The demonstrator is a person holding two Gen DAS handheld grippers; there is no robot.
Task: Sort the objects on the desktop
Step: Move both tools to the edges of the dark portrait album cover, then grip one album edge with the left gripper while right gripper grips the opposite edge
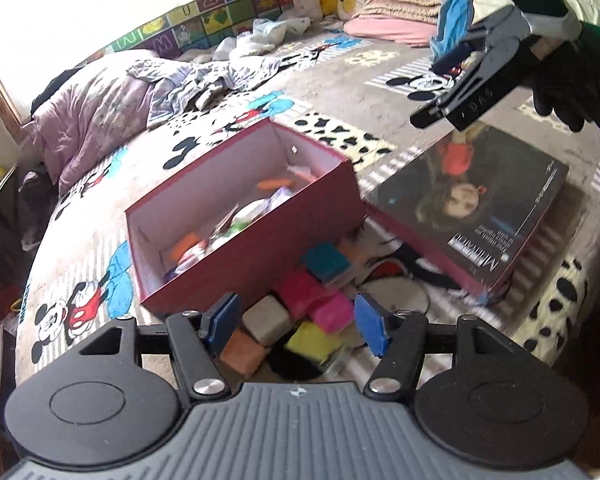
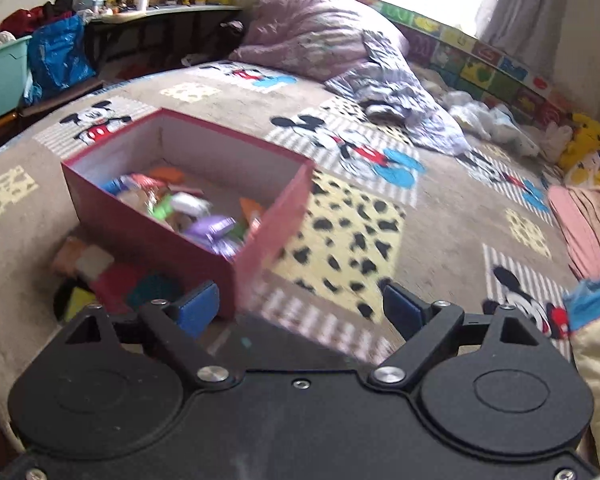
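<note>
The left gripper hangs low over a little pile of blocks on the bed. Its 2 blue pads are spread apart and nothing is between them, so it holds nothing. The pile sits right under it and a bit ahead, touching the near wall of the red box.

In the pile I can see a grey block, an orange block, a yellow block, a pink block, a red block and a teal block. The yellow one looks blurry. The yellow and pink ones lie in the gap between the pads. The teal one is farthest, close to the box wall.

The box is open on top and already has many small things inside. It lies straight ahead of the left gripper, just past the blocks. Its long side runs away and to the right.

The right gripper is up high and well apart from the pile, over a flat lid with a picture on it. From its own camera, its pads are wide apart with nothing in them. The blocks are low and far to its left there.

So the left gripper is much nearer. I think its next job is to drop down, pinch 1 block and lift it forward over the wall into the box.
</note>
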